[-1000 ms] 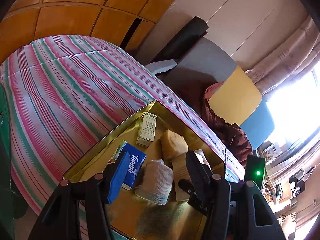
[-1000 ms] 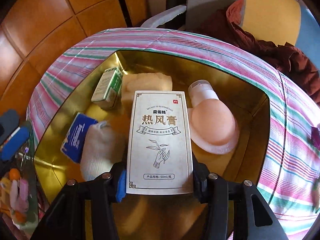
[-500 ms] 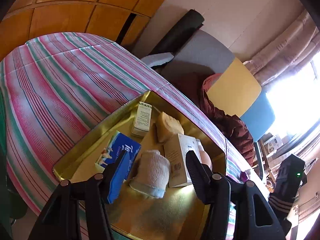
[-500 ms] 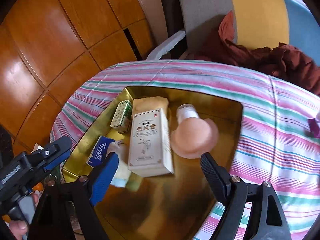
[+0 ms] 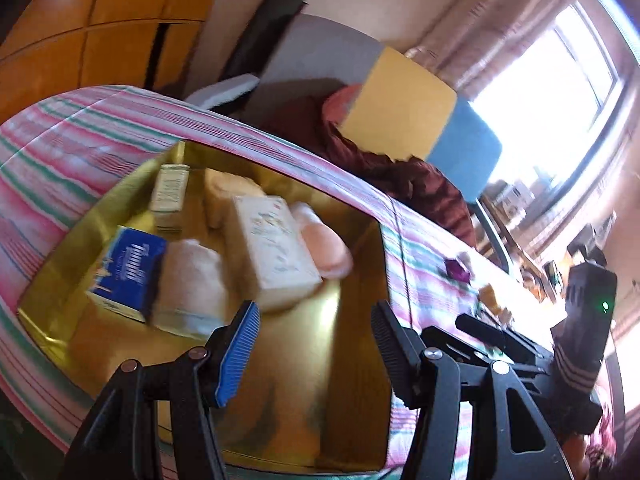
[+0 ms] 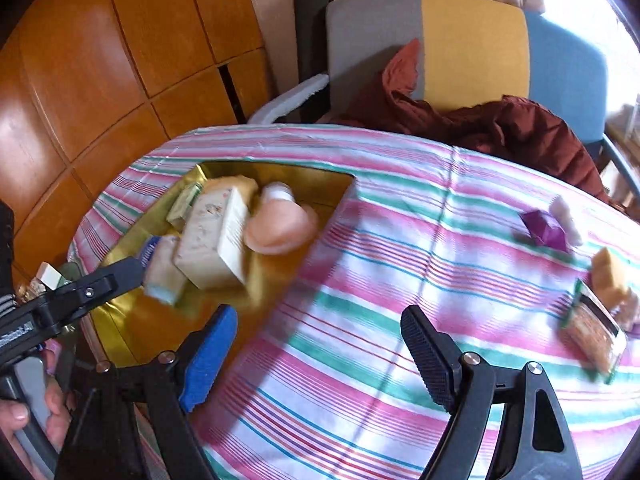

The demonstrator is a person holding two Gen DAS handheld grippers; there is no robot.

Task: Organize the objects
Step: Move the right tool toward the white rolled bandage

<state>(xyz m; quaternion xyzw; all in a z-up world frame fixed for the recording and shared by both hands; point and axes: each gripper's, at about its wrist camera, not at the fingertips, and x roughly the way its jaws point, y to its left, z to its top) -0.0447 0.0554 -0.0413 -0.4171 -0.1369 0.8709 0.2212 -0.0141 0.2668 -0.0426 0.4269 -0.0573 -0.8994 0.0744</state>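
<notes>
The cream carton (image 5: 272, 248) lies flat in the gold tray (image 5: 340, 380), between the rolled white towel (image 5: 188, 284) and the pink round case (image 5: 324, 244); the blue Tempo tissue pack (image 5: 128, 272) lies just beside the towel. Your left gripper (image 5: 312, 344) hovers over the tray's near end, jaws apart and holding nothing. Your right gripper (image 6: 316, 348) hangs over the striped tablecloth (image 6: 380, 248), jaws wide apart, empty. A snack packet (image 6: 596, 328) lies well apart from the tray.

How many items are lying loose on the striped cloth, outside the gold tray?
4: purple wrapper, white piece beside it, yellow sponge, clear packet at the right edge. More may lie beyond view.
</notes>
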